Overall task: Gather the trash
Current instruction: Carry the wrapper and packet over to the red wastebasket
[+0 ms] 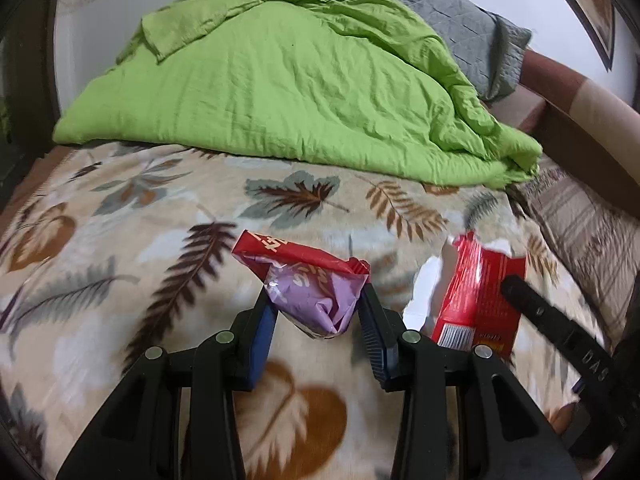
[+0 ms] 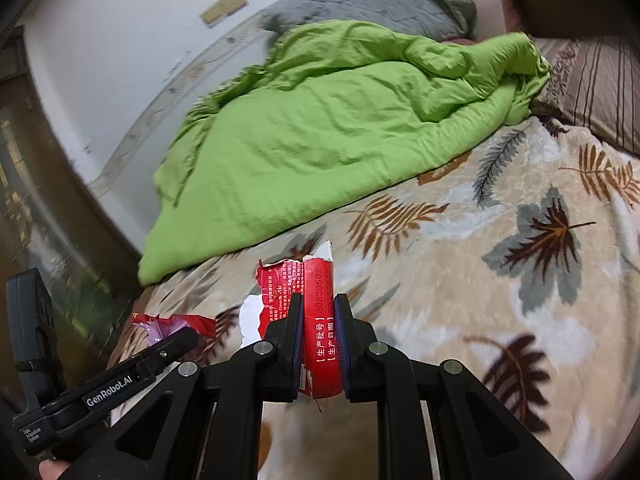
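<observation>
My left gripper (image 1: pixel 318 304) is shut on a crumpled red and purple wrapper (image 1: pixel 308 286), held above the leaf-patterned blanket (image 1: pixel 160 240). In the right wrist view that wrapper (image 2: pixel 172 324) shows at the lower left with the left gripper's fingers (image 2: pixel 176 342) on it. My right gripper (image 2: pixel 318 312) is shut on a torn, flattened red carton (image 2: pixel 318 320) with white printing, also lifted off the bed. The left wrist view shows this red carton (image 1: pixel 480 292) at the right, with one black finger of the right gripper (image 1: pixel 536 308) beside it.
A rumpled green duvet (image 1: pixel 280 80) lies across the far half of the bed, with a grey quilted pillow (image 1: pixel 460 16) behind it. A striped brown pillow (image 2: pixel 600 80) lies at the right. A white wall and a dark door frame (image 2: pixel 40 160) stand to the left.
</observation>
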### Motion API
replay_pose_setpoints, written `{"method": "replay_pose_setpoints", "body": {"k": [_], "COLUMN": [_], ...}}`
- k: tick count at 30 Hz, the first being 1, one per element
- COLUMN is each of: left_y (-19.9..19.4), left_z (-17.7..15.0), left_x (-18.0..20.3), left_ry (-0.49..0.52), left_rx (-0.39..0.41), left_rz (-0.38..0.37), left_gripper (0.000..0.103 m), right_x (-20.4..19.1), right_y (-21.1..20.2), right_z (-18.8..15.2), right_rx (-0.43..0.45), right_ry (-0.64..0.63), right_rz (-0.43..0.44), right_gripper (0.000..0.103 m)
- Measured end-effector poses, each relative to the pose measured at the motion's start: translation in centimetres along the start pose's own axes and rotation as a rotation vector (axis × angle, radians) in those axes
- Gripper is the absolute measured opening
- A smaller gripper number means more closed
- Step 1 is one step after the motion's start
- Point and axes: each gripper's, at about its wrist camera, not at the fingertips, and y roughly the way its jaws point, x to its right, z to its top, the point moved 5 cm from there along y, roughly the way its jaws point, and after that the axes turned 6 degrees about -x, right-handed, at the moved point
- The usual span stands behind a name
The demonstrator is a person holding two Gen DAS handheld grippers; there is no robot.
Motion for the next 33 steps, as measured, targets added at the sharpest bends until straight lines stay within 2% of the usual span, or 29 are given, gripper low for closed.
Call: {"method": "replay_pose_setpoints", "body": {"k": [5,8,15,21,26,33], "left_y": [-3.7,-5.4,-6.2,-6.9,-6.9,-6.4], "left_z": [-3.6,-6.2,-10.4,-11.4,-11.6,-11.7], "left_x": [0.5,0.9,0.9,-0.2,-1.1,-2.0], "left_ry": [0.01,0.022,0.03,0.019,0.011,-0.004], "left_rx": [0.013,0.03,0.033,0.067,0.093,0.096], "left_rz": [-0.003,0.027,0.099,0.149,0.183,0.183], "left_gripper": [0.04,0.04,0.04,0.04,0.04,0.04], "right_x": [-0.8,-0.5,0.0,-0.7,0.0,-0.3], "right_y": [-4.0,-5.2,-6.7,-7.0,-6.6,-6.0], "right_z": [-2.9,-5.0,-7.1,-8.2,-8.3,-8.6], "right_rx": [-0.015,-0.043,-0.062,-0.065,-0.084,-0.106], "right_ry": [-0.072,-0.09,-0.095,-0.139,-0.109,-0.119], "right_rz": [0.002,-0.009,-0.029,-0.037,-0.039,-0.047], "right_gripper": [0.016,0.016,0.016,0.016,0.016,0.016]}}
